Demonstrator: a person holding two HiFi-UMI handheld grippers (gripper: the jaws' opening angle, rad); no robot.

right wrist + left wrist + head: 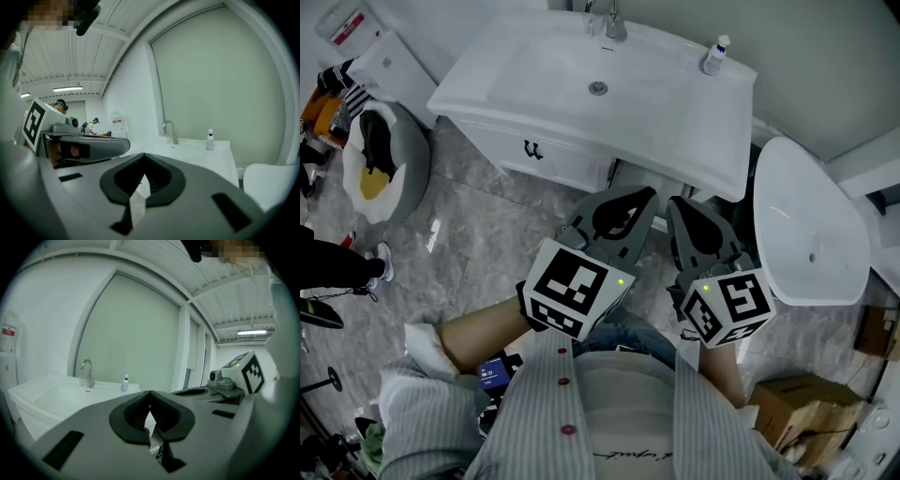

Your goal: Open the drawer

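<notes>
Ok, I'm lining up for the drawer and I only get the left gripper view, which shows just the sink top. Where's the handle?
Observer: The head view shows a dark handle on the drawer, which looks shut, under the left part of the sink.
Operator: Am I near it?
Observer: No. The left gripper hangs short of the drawer, to the right of the handle, touching nothing.
Operator: And the other gripper's jaws?
Observer: The right gripper is shut and empty in its own view.
</notes>
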